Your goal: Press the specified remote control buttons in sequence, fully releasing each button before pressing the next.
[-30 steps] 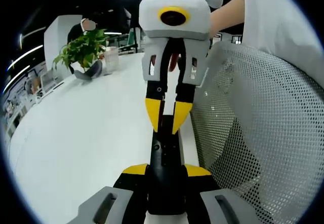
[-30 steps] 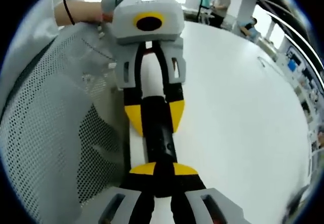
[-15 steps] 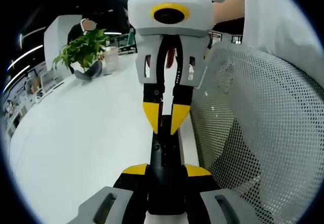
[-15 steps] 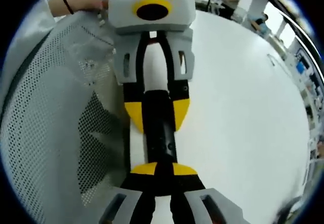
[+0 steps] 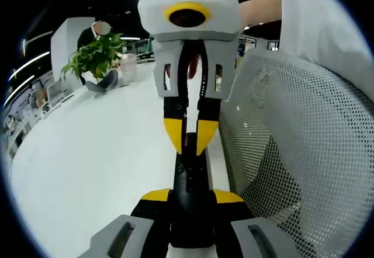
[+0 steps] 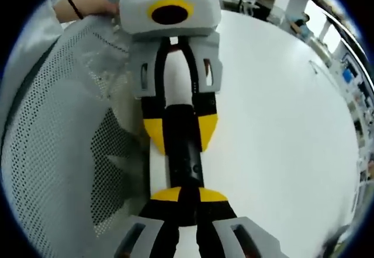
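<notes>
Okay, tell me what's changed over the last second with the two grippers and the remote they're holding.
In the left gripper view the right gripper has slid up the picture, its jaws staying on the far end of the black remote. In the right gripper view the left gripper has crept up slightly too. Nothing was let go or newly taken. The white table, the mesh chair back and the plant stayed put.

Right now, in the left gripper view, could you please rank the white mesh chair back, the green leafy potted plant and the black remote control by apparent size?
1. White mesh chair back, largest.
2. Black remote control.
3. Green leafy potted plant, smallest, though it stands farther off, so its true size is unsure.
</notes>
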Demonstrator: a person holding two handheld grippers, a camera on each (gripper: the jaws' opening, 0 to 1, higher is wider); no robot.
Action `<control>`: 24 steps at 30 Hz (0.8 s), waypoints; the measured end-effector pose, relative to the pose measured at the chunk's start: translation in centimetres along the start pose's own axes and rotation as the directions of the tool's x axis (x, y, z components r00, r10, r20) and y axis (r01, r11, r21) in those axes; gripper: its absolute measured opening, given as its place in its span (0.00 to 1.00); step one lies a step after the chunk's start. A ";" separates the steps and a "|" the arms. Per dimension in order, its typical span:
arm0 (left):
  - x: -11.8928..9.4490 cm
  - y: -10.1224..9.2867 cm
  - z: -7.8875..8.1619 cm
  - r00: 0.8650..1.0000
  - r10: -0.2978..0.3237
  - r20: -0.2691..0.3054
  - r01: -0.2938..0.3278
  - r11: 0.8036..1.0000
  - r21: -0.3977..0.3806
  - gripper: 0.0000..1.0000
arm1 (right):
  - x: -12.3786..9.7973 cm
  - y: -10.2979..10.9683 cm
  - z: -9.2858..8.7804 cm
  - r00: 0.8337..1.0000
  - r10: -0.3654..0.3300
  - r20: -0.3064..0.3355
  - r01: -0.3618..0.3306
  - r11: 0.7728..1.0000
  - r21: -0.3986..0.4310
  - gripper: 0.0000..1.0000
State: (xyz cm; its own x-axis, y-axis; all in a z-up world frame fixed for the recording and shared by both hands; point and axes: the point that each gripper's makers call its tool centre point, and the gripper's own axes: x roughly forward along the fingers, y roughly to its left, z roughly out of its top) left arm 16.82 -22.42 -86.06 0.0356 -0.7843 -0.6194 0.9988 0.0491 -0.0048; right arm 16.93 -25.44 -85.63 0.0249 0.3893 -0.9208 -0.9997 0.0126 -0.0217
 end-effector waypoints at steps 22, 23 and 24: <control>0.0 0.0 0.0 1.000 0.002 -0.001 -0.002 1.000 0.000 0.25 | 0.3 0.2 0.8 1.000 -0.007 -0.003 0.006 0.982 -0.188 0.05; 0.0 0.0 0.0 1.000 0.002 -0.001 -0.002 1.000 0.000 0.25 | 0.4 0.2 0.9 1.000 -0.008 -0.015 0.005 0.975 -0.224 0.05; 0.0 0.0 0.0 1.000 0.002 -0.001 -0.002 1.000 0.000 0.25 | 0.4 0.3 0.9 0.999 -0.009 -0.032 0.000 0.962 -0.272 0.04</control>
State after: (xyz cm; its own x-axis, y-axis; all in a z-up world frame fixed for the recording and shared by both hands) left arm 16.83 -22.42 -86.10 0.0371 -0.7833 -0.6205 0.9987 0.0506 -0.0042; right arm 16.65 -24.45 -85.65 0.0339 0.3595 -0.9325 -0.9629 -0.2381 -0.1268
